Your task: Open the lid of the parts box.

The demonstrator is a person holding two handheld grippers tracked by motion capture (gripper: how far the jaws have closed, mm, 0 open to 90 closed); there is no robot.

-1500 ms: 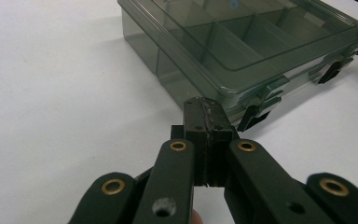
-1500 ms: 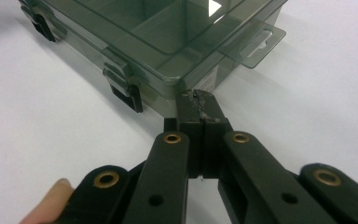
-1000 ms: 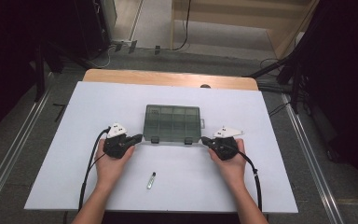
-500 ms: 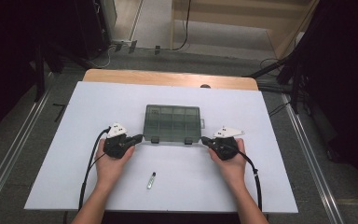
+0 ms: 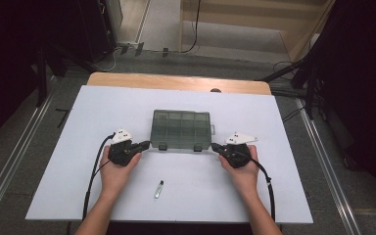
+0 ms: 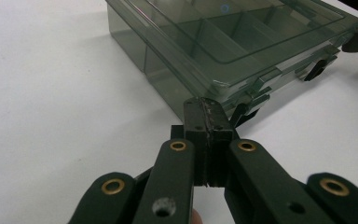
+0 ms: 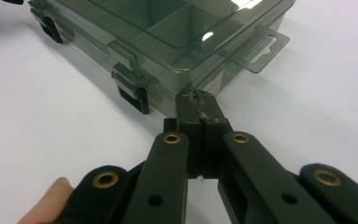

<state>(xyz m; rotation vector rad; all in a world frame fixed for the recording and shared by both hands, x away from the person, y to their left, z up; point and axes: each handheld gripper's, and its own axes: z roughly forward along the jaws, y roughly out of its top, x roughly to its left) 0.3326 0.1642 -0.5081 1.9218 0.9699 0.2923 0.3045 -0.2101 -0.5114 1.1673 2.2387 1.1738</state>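
Note:
A smoky clear compartment box (image 5: 181, 129) with its lid down lies in the middle of the white table (image 5: 78, 112). My left gripper (image 5: 146, 144) points at the box's front left corner, its jaws pressed together with nothing between them; its tips (image 6: 204, 109) sit just short of the box (image 6: 223, 42) corner. My right gripper (image 5: 214, 146) points at the front right corner, jaws likewise together and empty, tips (image 7: 196, 103) close to the box (image 7: 168, 37) beside a dark latch (image 7: 133, 93). A small greenish tube (image 5: 159, 188) lies on the table between my forearms.
A hang tab (image 7: 261, 49) sticks out from the box's right end. A wooden strip (image 5: 176, 82) runs along the table's far edge. Metal rails (image 5: 323, 161) flank both sides. Black cables (image 5: 94, 176) trail from the grippers toward the front edge.

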